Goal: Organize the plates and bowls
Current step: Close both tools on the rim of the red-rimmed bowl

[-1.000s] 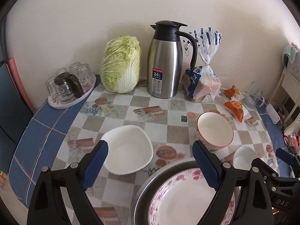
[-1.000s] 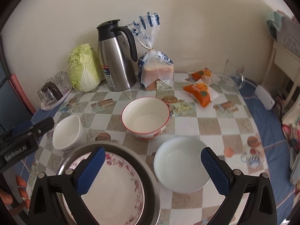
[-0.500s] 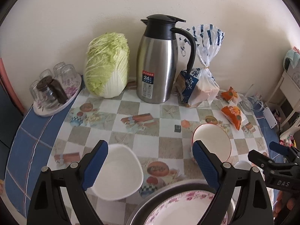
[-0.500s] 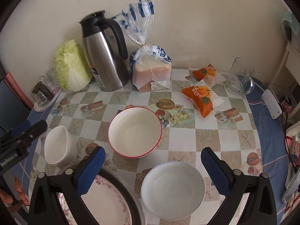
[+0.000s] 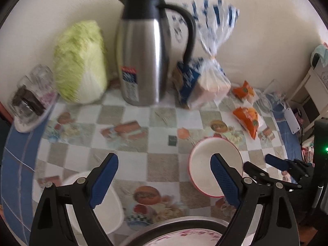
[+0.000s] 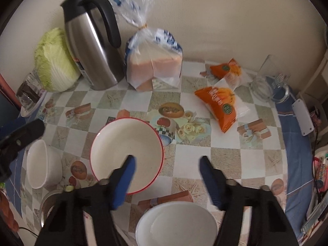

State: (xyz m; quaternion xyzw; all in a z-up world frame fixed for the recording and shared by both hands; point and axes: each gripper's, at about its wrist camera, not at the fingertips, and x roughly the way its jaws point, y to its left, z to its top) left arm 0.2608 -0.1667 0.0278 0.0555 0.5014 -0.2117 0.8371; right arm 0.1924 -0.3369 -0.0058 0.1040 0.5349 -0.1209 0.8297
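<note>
Right gripper (image 6: 166, 176) has just been closing its jaws, nothing pinched yet; its left finger hangs over the red-rimmed bowl (image 6: 127, 153). Left gripper (image 5: 164, 180) gapes wide over bare tablecloth (image 5: 164, 164), holding nothing. Only the right view shows the small white dish (image 6: 176, 223) at the bottom; only the left catches the floral plate (image 5: 184, 239) inside the metal basin (image 5: 174, 224). White bowl (image 6: 44, 164) sits left.

A home dining corner is indicated. A table (image 6: 225, 155) covered in checked, food-printed oilcloth is set against a plain wall, and a napa cabbage (image 5: 81, 61), steel thermos jug (image 5: 141, 61), bagged bread (image 6: 153, 61) and bowls (image 6: 127, 155) are kept on it.
</note>
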